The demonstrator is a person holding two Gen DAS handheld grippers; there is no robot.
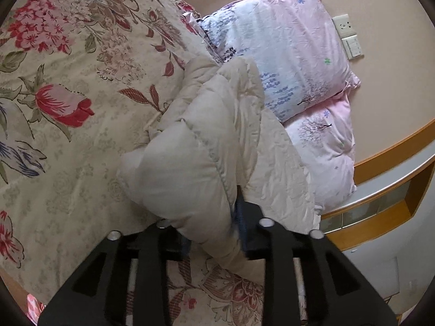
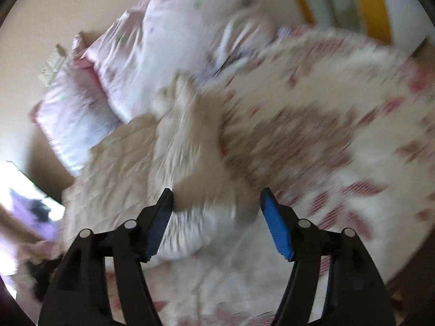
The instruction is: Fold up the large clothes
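Observation:
A cream puffy quilted jacket (image 1: 201,146) lies on the floral bedspread (image 1: 68,125). My left gripper (image 1: 213,233) is shut on a padded fold of the jacket and holds it raised above the bed; the fabric hides most of its blue pads. In the right wrist view, which is blurred by motion, the jacket (image 2: 163,157) spreads flat toward the pillows. My right gripper (image 2: 216,217) is open, its blue pads (image 2: 277,228) wide apart over the jacket's near edge, holding nothing.
Two pink patterned pillows (image 1: 285,54) lean at the head of the bed; they also show in the right wrist view (image 2: 163,43). A wooden headboard shelf (image 1: 386,190) and a wall socket panel (image 1: 349,35) lie beyond. The bedspread (image 2: 339,141) stretches to the right.

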